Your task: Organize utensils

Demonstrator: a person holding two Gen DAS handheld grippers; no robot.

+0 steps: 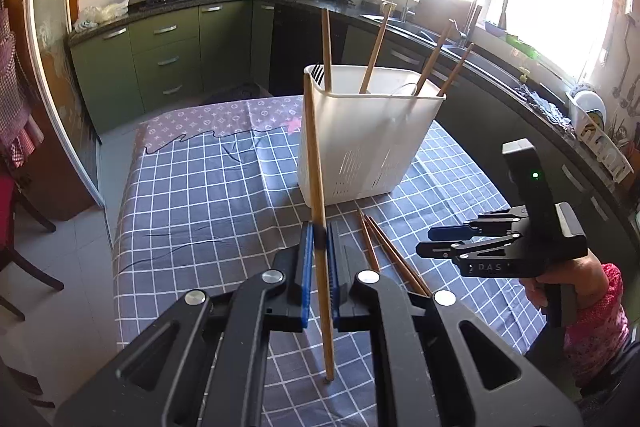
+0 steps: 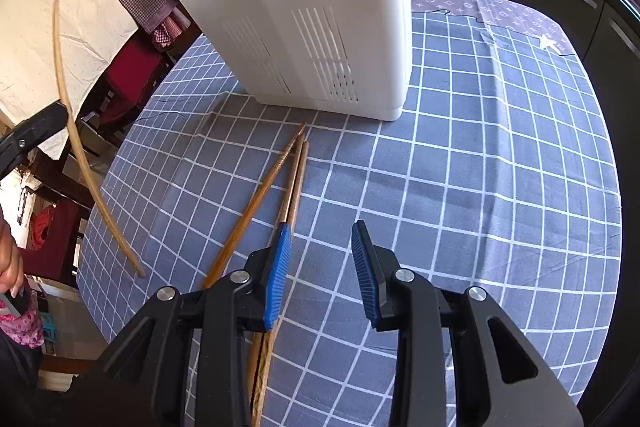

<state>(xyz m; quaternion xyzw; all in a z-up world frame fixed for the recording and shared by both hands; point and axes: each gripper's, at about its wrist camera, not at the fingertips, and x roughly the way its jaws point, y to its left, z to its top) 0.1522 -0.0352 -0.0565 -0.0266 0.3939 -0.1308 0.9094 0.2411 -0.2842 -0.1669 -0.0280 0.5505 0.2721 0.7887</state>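
My left gripper [image 1: 320,239] is shut on a light wooden chopstick [image 1: 316,163], which stands nearly upright above the table, in front of the white slotted utensil holder [image 1: 368,143]. Several chopsticks [image 1: 374,55] lean inside the holder. Three more chopsticks [image 2: 256,203] lie on the checked cloth just in front of the holder [image 2: 312,27]. My right gripper [image 2: 320,231] hovers open over the cloth. Nothing is between its blue pads, and its left finger is over the ends of the lying chopsticks. The held chopstick [image 2: 80,147] also shows at the left of the right wrist view.
The table wears a blue checked tablecloth [image 1: 200,195] with a purple patterned strip at the far end. Dark chairs [image 1: 24,227] stand at the left. Green cabinets, a stove with pans and a sink counter [image 1: 480,59] run behind and to the right.
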